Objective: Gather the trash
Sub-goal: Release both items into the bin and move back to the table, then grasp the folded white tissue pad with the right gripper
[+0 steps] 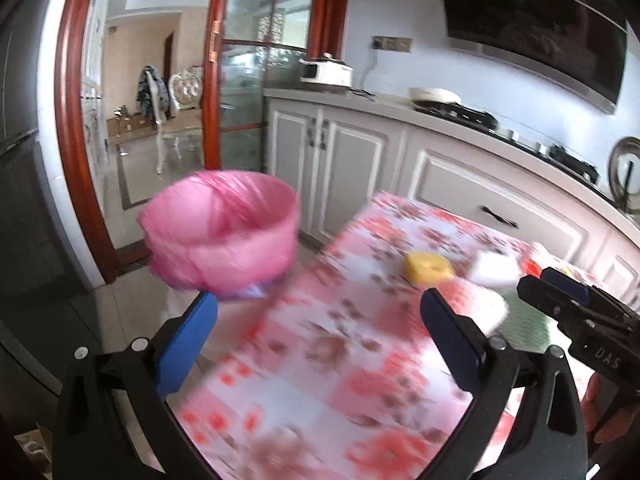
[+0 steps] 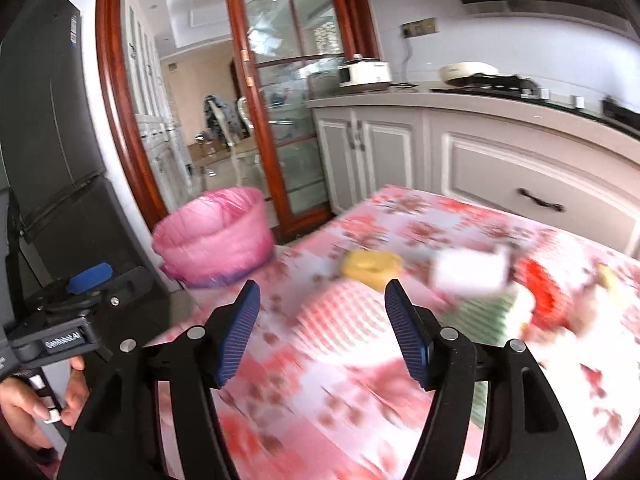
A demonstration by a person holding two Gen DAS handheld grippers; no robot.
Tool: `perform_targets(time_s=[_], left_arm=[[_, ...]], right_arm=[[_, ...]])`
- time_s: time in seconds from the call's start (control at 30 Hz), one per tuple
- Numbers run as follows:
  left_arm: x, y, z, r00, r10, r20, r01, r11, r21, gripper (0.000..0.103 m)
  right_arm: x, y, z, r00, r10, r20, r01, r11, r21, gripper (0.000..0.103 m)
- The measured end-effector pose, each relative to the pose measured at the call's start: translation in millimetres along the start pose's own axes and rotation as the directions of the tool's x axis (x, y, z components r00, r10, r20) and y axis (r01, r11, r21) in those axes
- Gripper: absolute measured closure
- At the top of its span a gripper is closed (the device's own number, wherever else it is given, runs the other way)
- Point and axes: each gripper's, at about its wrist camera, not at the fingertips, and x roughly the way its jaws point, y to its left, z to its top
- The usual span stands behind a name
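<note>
The collecting looks barely begun. On the flowered bench (image 2: pixel 320 360) the trash lies unpicked: a yellow piece (image 2: pixel 370 266), a white piece (image 2: pixel 468 276), and blurred red and green scraps (image 2: pixel 532 304) to the right. The pink-lined bin (image 2: pixel 214 240) stands off the bench's far left corner; its inside is too blurred to judge. The right claw (image 2: pixel 322 330) is spread and holds nothing, the yellow piece just beyond its tips. The left claw (image 1: pixel 318 344) is likewise spread wide and bare, the bin ahead to its left.
</note>
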Motion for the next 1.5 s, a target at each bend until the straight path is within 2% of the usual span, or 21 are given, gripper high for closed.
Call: perform_targets(time_s=[0.4,0.67,0.83,1.1,1.37,1.5], left_arm=[[-4.5,-102.2,-51.9,0.992,-0.118,-0.051,0.123,0.985,0.117,0.005],[7.5,-136.5,-74.0,0.986,-0.147,-0.079,0.159,0.971,0.179,0.005],[24.1,-138.5,-77.2,0.984,-0.137,-0.112,0.156,0.97,0.185,0.005],[43.7,-129.0,-78.1,0.985,-0.117,-0.125,0.138,0.975,0.172,0.005],[57.2,-132.4,-74.2,0.986,-0.103,-0.132,0.125,0.977,0.174,0.005],[58.5,-137.4,-73.2,0.985,-0.11,-0.132,0.132,0.977,0.169,0.005]], right_arm=[[-67.9,-89.8,-69.8,0.987,-0.161,-0.027,0.163,0.979,0.122,0.039],[-66.2,-127.2,-85.6,0.97,-0.236,-0.052,0.242,0.956,0.169,0.039],[-46.9,-143.6,-87.9,0.964,-0.246,-0.101,0.26,0.95,0.169,0.039],[-12.7,-165.7,-83.1,0.958,-0.239,-0.158,0.264,0.95,0.165,0.039],[20.5,-179.9,-71.3,0.957,-0.18,-0.229,0.218,0.964,0.153,0.039],[24.1,-180.9,-76.4,0.955,-0.13,-0.267,0.178,0.97,0.166,0.039]])
